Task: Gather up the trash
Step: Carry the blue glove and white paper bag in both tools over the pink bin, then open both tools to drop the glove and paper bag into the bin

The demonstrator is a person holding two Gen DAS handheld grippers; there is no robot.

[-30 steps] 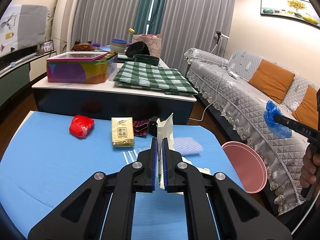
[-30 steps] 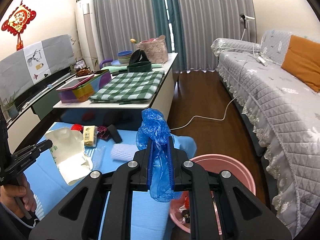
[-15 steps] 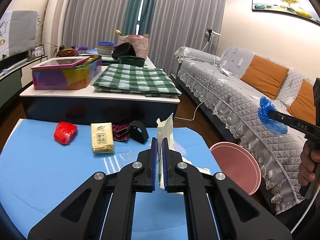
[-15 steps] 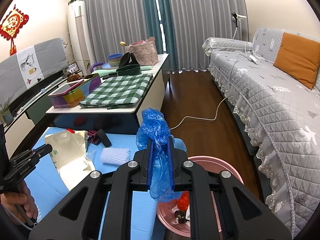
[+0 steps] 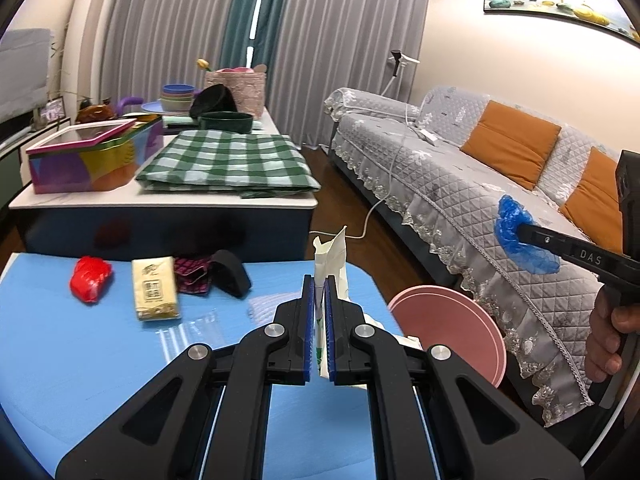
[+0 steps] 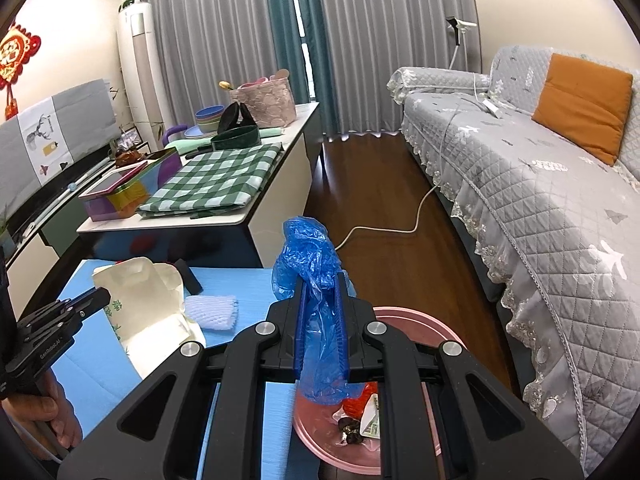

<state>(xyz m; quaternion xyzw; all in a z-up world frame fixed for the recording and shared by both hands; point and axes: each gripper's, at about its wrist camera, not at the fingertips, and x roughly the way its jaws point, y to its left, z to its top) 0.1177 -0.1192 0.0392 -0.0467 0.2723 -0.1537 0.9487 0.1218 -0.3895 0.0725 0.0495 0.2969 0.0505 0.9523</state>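
My left gripper (image 5: pixel 317 280) is shut on a cream paper food box (image 5: pixel 330 264), held above the blue table (image 5: pixel 80 360); the box shows open in the right wrist view (image 6: pixel 148 304). My right gripper (image 6: pixel 320 284) is shut on a crumpled blue plastic bag (image 6: pixel 308 248), held above the pink trash bin (image 6: pixel 432 328), which holds some scraps. In the left wrist view the blue bag (image 5: pixel 520 236) hangs to the right, above the bin (image 5: pixel 452 328). On the table lie a red wrapper (image 5: pixel 90 278), a tissue pack (image 5: pixel 155 288), a white foam net (image 6: pixel 214 310) and a clear plastic bag (image 5: pixel 192 326).
A checked dark cloth (image 5: pixel 194 276) and a black object (image 5: pixel 232 274) lie at the table's far edge. A coffee table (image 5: pixel 160 196) with a green checked cloth, colourful tin and bowls stands behind. A grey sofa (image 5: pixel 460 168) runs along the right, with a white cable (image 6: pixel 384 232) on the wood floor.
Both grippers have moved to the right, towards the pink bin, each still holding its item. The bin's inside now shows under the right gripper.
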